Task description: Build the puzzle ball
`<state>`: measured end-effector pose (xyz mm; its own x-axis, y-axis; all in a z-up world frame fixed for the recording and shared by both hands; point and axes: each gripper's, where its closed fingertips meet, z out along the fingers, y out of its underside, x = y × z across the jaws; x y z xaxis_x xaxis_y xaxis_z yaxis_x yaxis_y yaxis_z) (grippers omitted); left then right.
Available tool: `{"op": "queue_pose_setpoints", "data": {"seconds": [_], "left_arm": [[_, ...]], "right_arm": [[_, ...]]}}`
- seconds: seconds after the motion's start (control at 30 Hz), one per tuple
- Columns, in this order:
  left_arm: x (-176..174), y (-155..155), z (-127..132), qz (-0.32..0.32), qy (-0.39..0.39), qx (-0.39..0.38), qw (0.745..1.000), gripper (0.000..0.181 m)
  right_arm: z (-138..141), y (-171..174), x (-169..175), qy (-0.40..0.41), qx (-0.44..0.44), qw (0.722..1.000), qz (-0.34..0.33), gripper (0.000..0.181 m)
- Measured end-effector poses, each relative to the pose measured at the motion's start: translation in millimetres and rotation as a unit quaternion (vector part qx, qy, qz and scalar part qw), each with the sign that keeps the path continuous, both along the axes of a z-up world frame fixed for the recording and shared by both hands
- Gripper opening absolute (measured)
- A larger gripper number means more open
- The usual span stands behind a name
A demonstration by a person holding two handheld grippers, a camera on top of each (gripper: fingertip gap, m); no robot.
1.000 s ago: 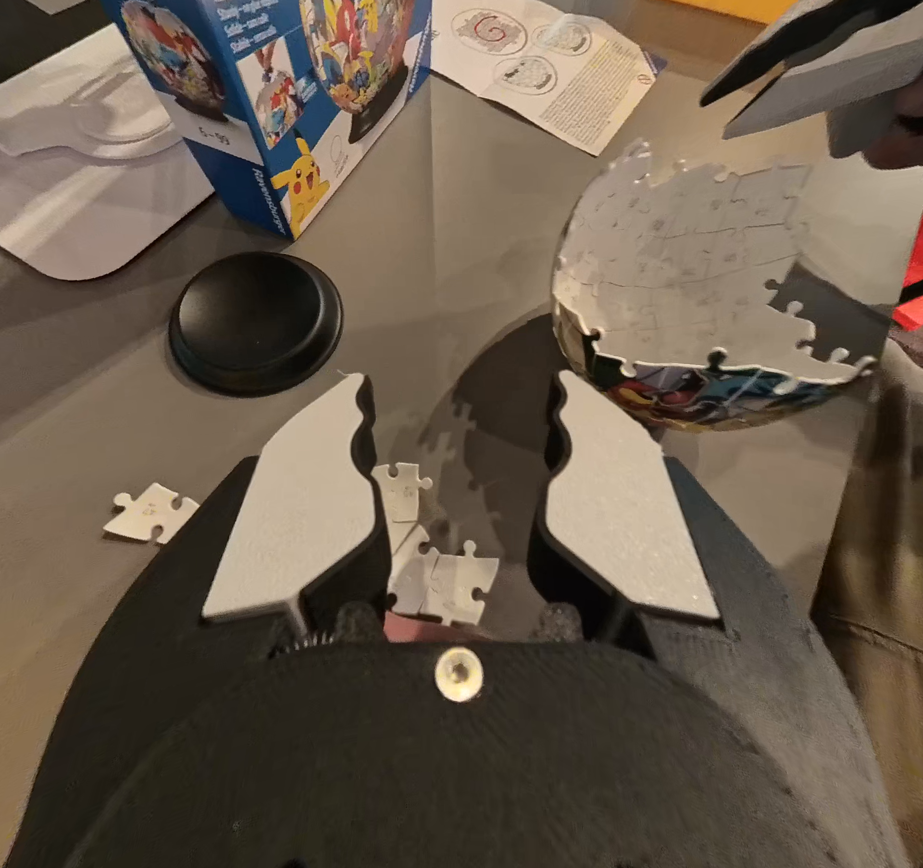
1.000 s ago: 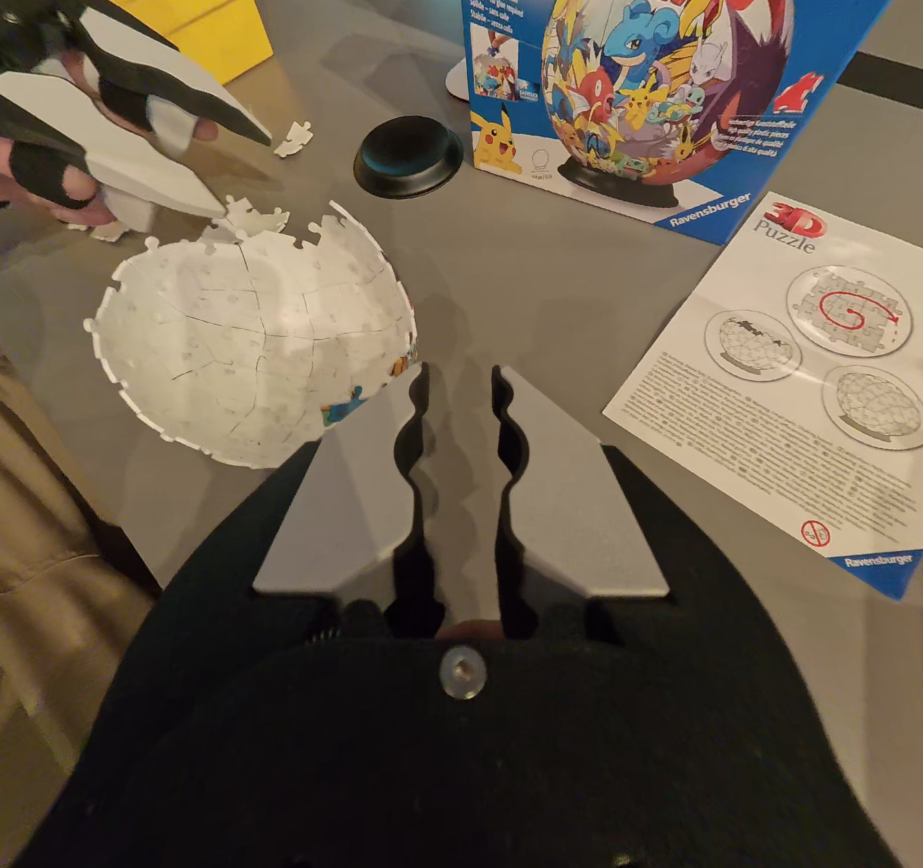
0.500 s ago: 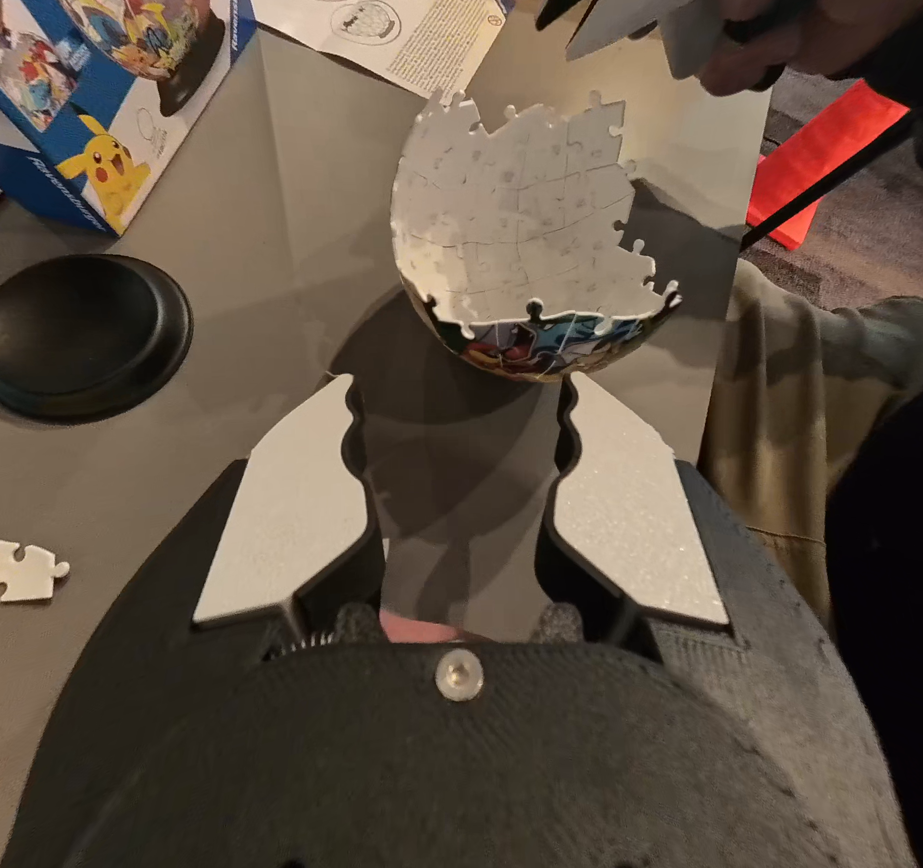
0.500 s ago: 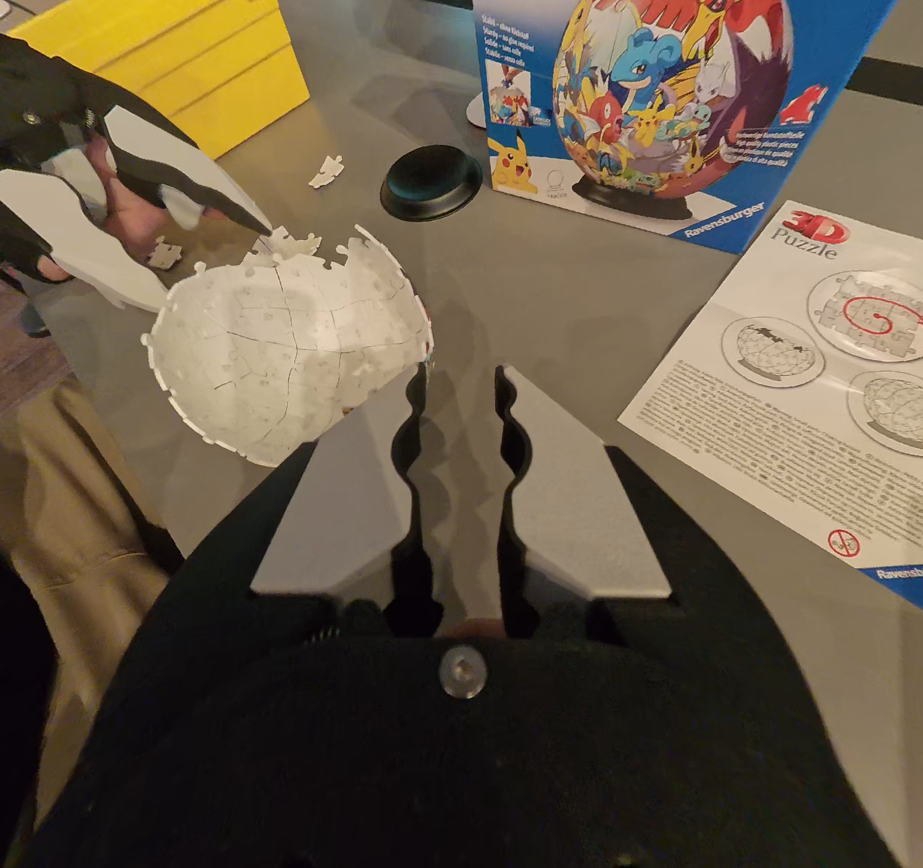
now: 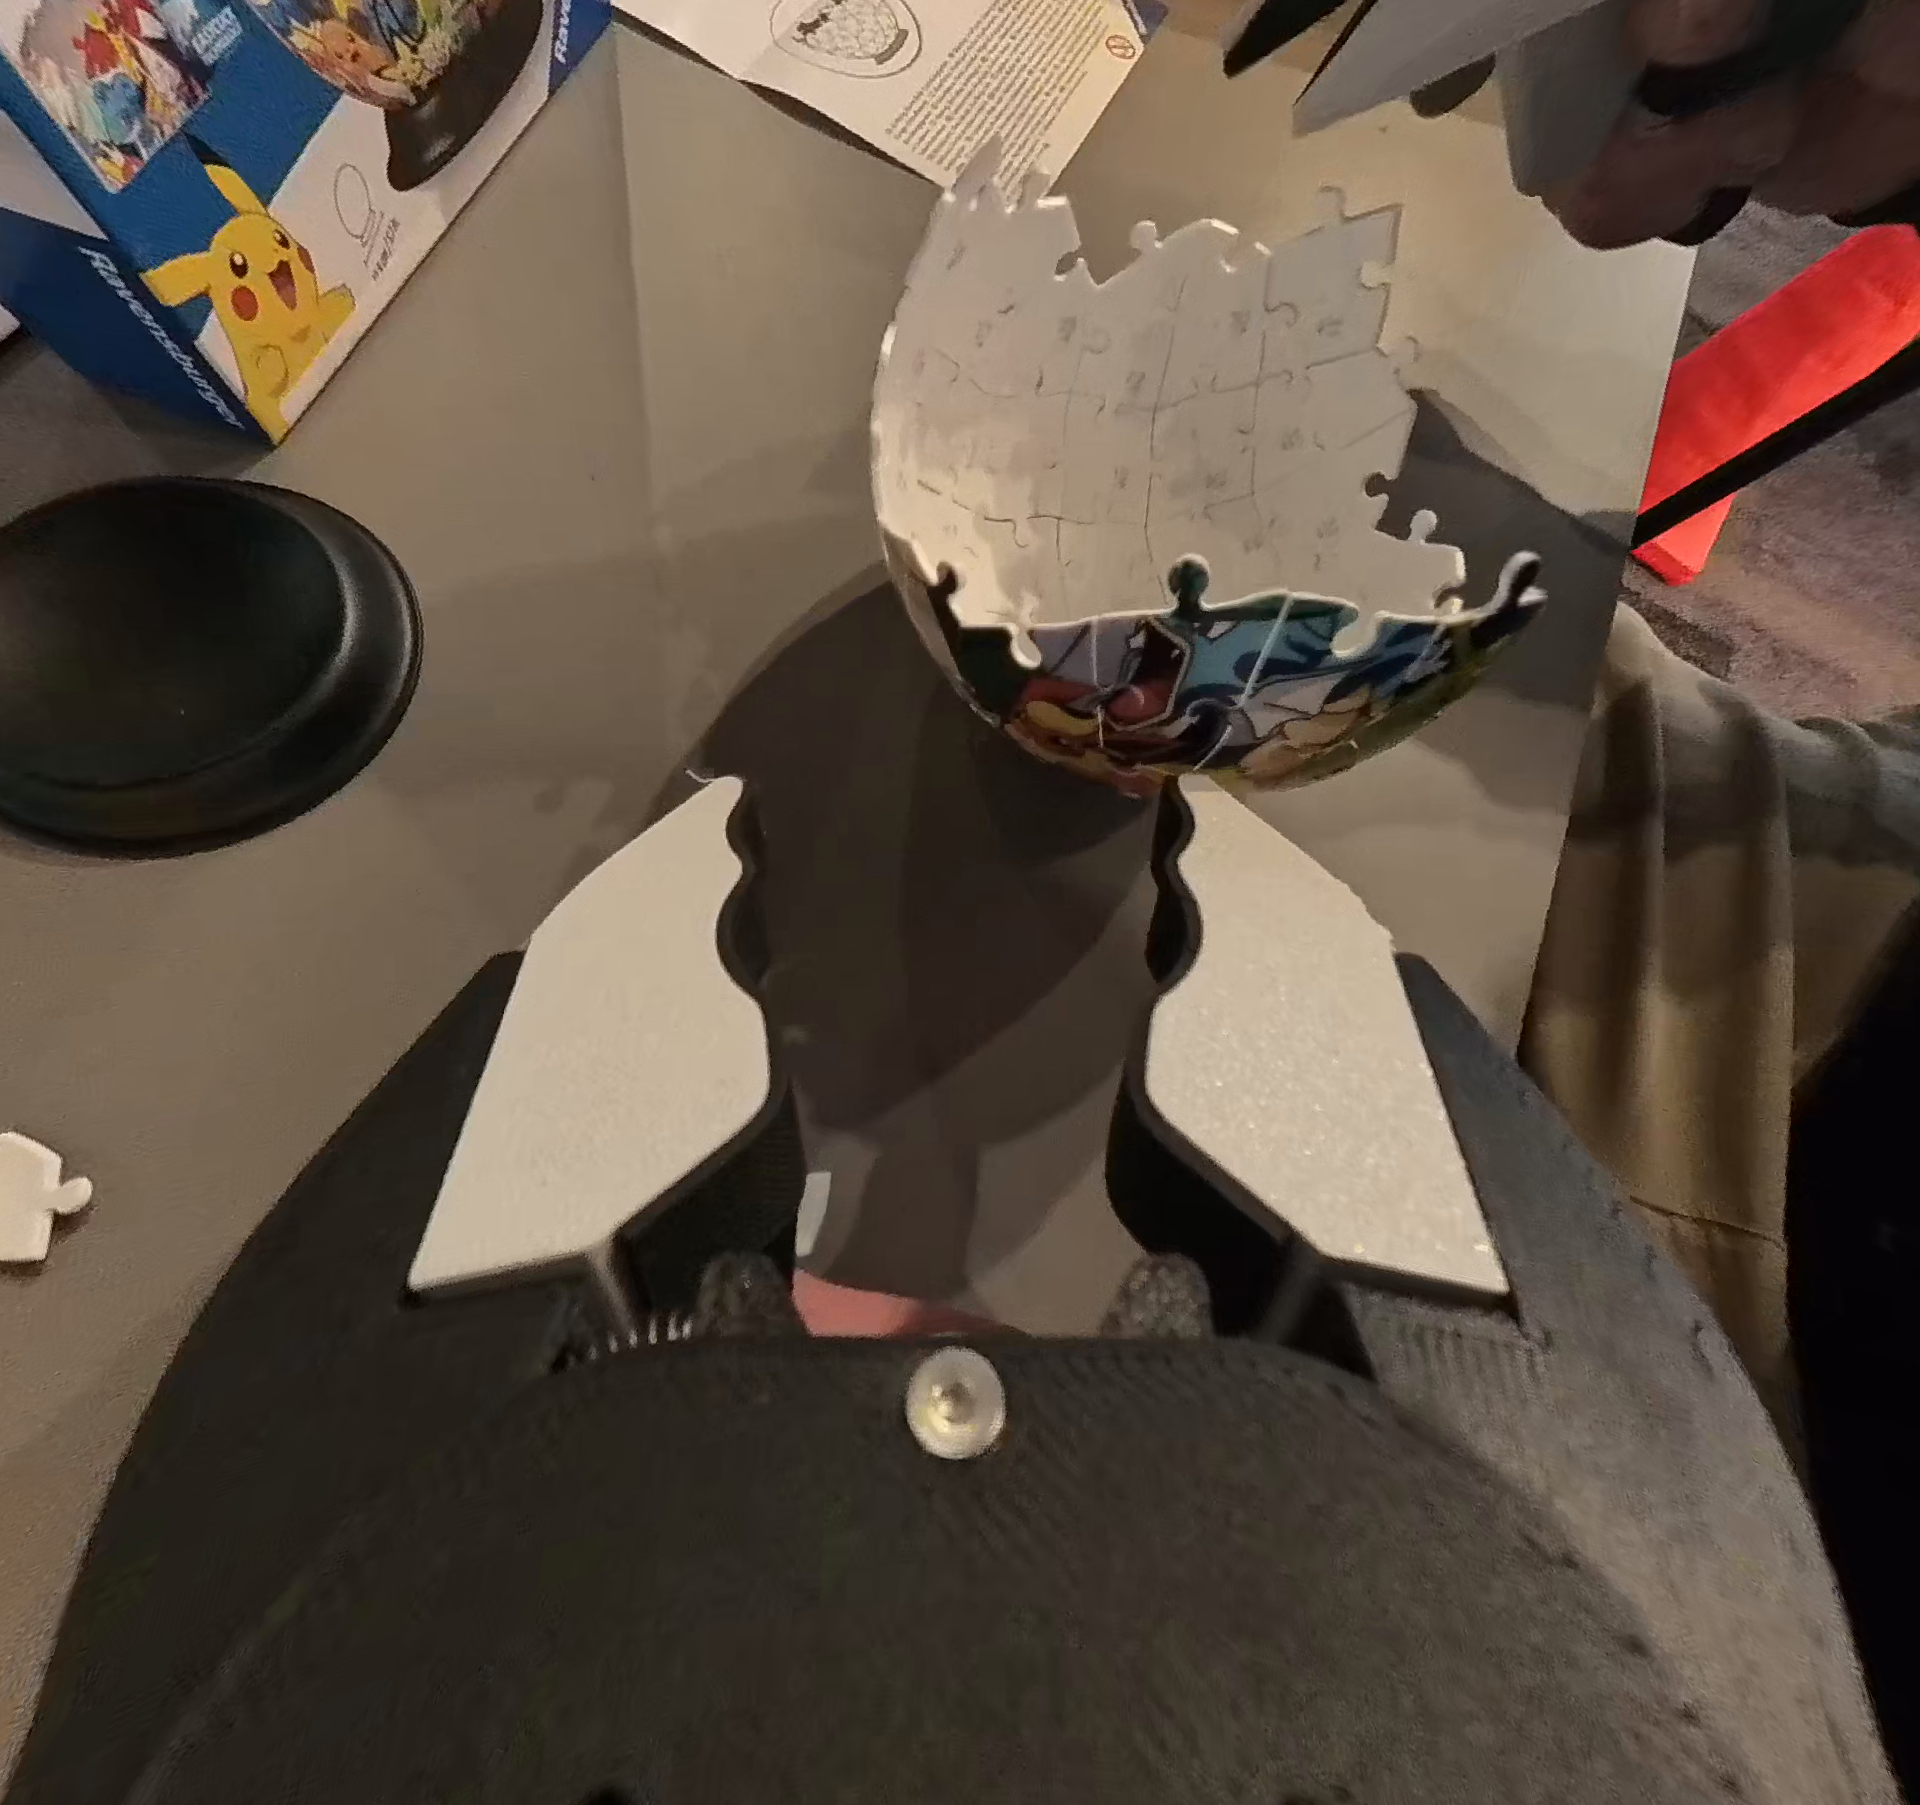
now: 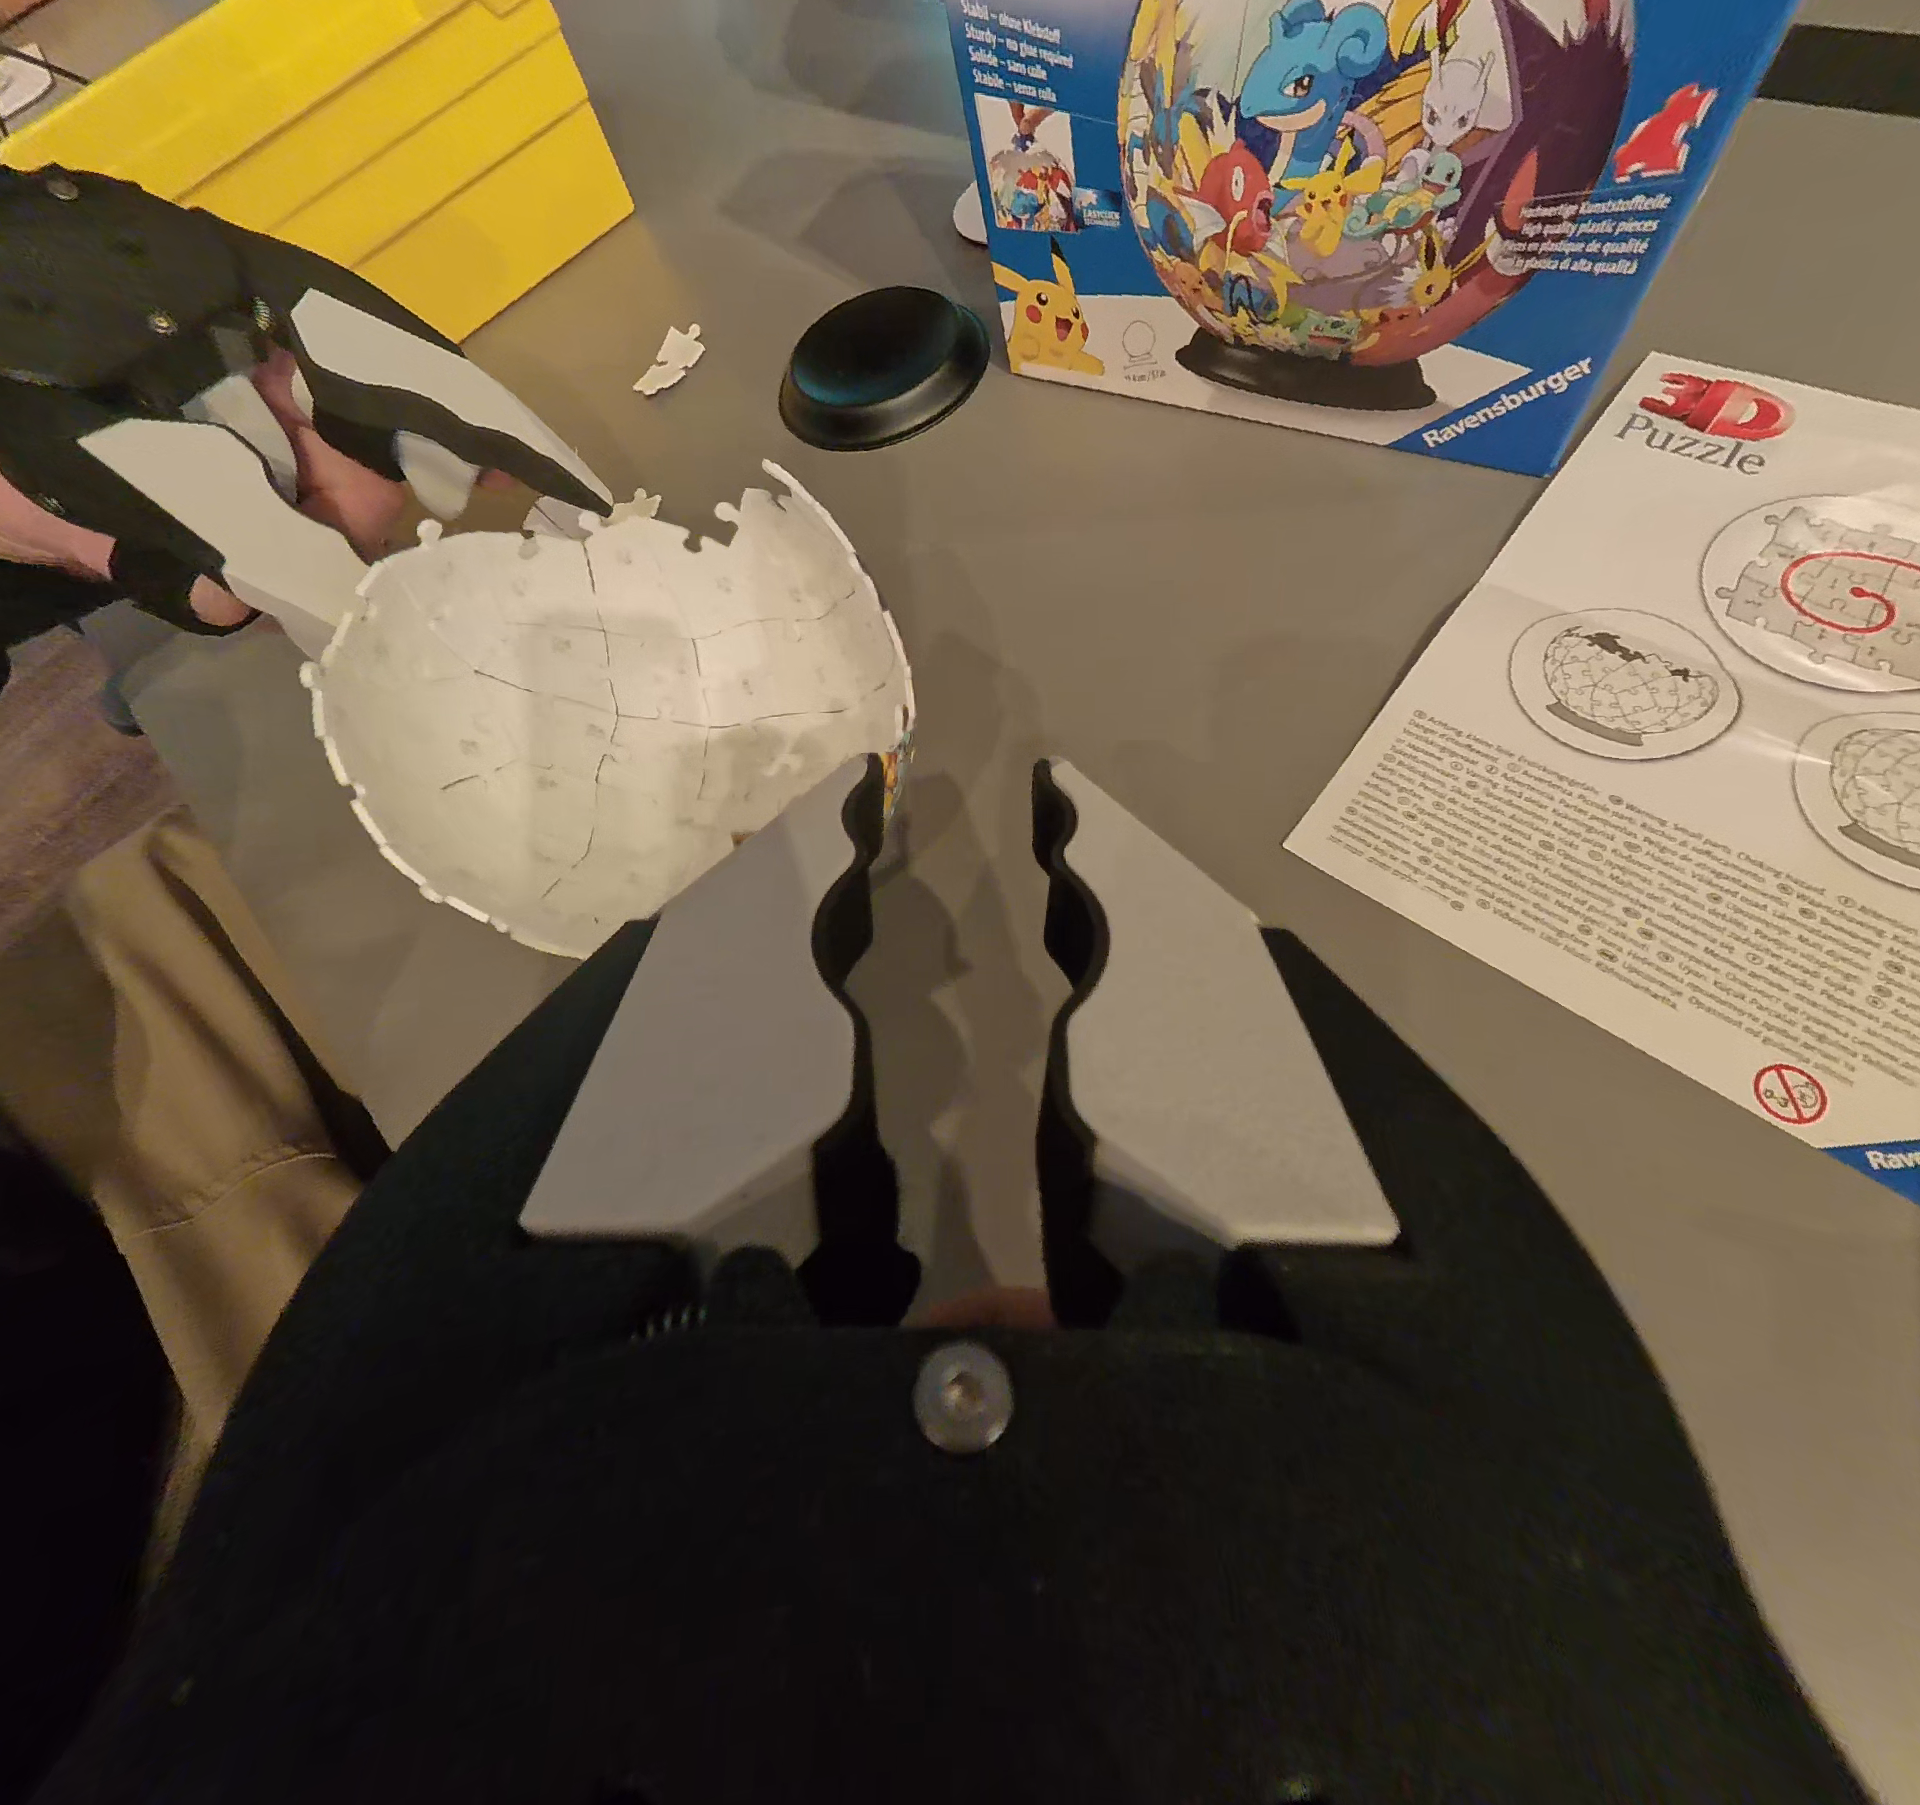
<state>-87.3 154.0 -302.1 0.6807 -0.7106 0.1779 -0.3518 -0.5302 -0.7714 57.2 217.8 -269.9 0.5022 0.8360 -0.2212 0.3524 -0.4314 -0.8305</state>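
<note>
Resting on the grey surface (image 5: 582, 529), the half-built ball (image 5: 1143, 467) sits as an open white shell with its printed outside showing at the bottom, close to the surface's near edge.

In the left wrist view, going left to right: a loose piece (image 5: 31, 1199) lies at 9 o'clock at the frame's edge, the black stand (image 5: 177, 654) at 10 o'clock, the blue box (image 5: 281, 124) at 11 o'clock, the leaflet (image 5: 894, 30) at 12 o'clock beyond the ball. The left tool (image 5: 956, 799) has its jaws spread wide and holds nothing; the ball is just ahead of its tips, with its right tip right under the shell. At 1 o'clock the right tool (image 5: 1273, 88) hangs above the ball's far rim, jaws nearly together. At 3 o'clock the surface ends beside tan cloth (image 5: 1704, 924) and a red object (image 5: 1787, 373).

In the right wrist view, a yellow bin (image 6: 343, 134) stands at 10 o'clock, well behind the left tool (image 6: 473, 560), whose upper tip touches a small piece (image 6: 636, 506) on the shell's rim. The right tool (image 6: 951, 768) has a narrow gap between its jaws, empty, with the ball (image 6: 582, 706) against its left finger (image 6: 717, 1059). Bare surface lies ahead up to the stand and box at 12 o'clock; the leaflet fills 2 to 3 o'clock.
</note>
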Motion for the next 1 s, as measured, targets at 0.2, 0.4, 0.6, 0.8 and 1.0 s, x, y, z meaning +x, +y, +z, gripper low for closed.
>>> {"op": "queue_pose_setpoints", "data": {"seconds": [0.2,0.4,0.6,0.8,1.0], "left_arm": [[-1,11,0,0.032,-0.013,-0.006,0.999,0.071],[-1,27,-3,0.063,-0.011,-0.002,0.998,0.067],[-10,51,-8,0.134,-0.008,-0.001,0.991,0.067],[-18,50,-11,0.145,0.003,-0.008,0.989,0.067],[-28,47,-2,0.160,-0.023,-0.014,0.987,0.065]], "right_arm": [[-10,-1,3,-0.016,-0.015,1.000,-0.001,0.028],[-9,5,9,-0.007,-0.025,1.000,-0.016,0.028],[-10,9,16,-0.002,-0.033,0.999,-0.027,0.028],[-15,5,13,-0.014,-0.041,0.999,-0.018,0.027],[-22,-7,6,-0.034,-0.053,0.998,0.011,0.027]]}}
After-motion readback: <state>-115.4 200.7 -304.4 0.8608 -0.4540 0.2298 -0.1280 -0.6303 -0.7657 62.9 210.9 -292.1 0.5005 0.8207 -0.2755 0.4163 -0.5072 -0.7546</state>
